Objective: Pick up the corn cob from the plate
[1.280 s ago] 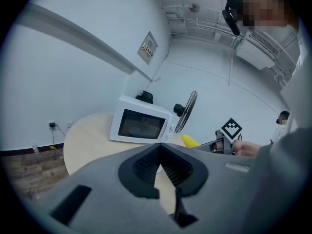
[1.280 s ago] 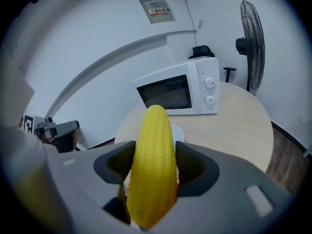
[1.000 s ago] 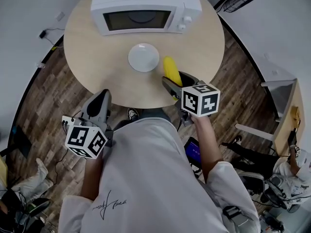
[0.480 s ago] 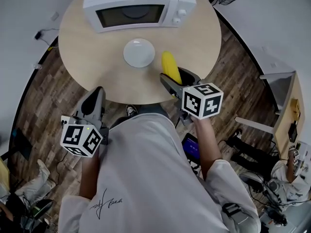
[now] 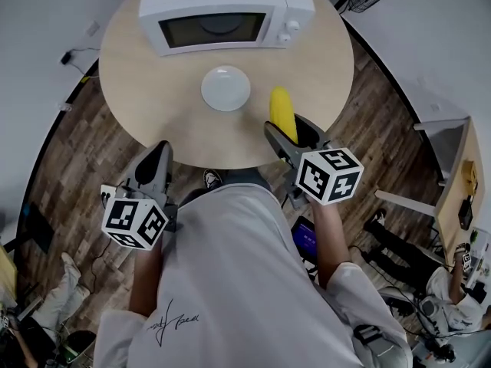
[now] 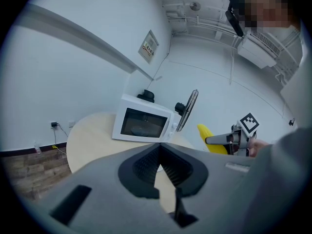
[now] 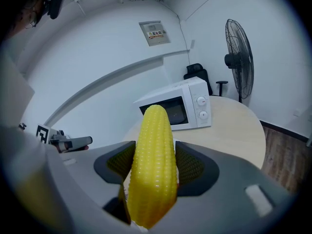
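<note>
A yellow corn cob [image 5: 281, 111] sticks up out of my right gripper [image 5: 286, 131], which is shut on its lower part. The cob hangs over the table to the right of the bare white plate [image 5: 225, 88]. In the right gripper view the corn cob [image 7: 155, 140] stands upright between the two dark pads [image 7: 193, 165]. My left gripper [image 5: 156, 162] is shut on nothing, off the near left edge of the table over the floor. From the left gripper view the corn cob [image 6: 208, 138] shows at the right, and the plate is hidden.
A white microwave [image 5: 219, 15] with its door shut stands at the back of the round wooden table [image 5: 146, 75]. A standing fan [image 7: 239, 52] is beyond the table. Chairs and bags lie on the wood floor [image 5: 69, 152] to the right.
The right gripper has carried the corn cob a little to the right, farther from the plate. The left gripper has hardly moved.
</note>
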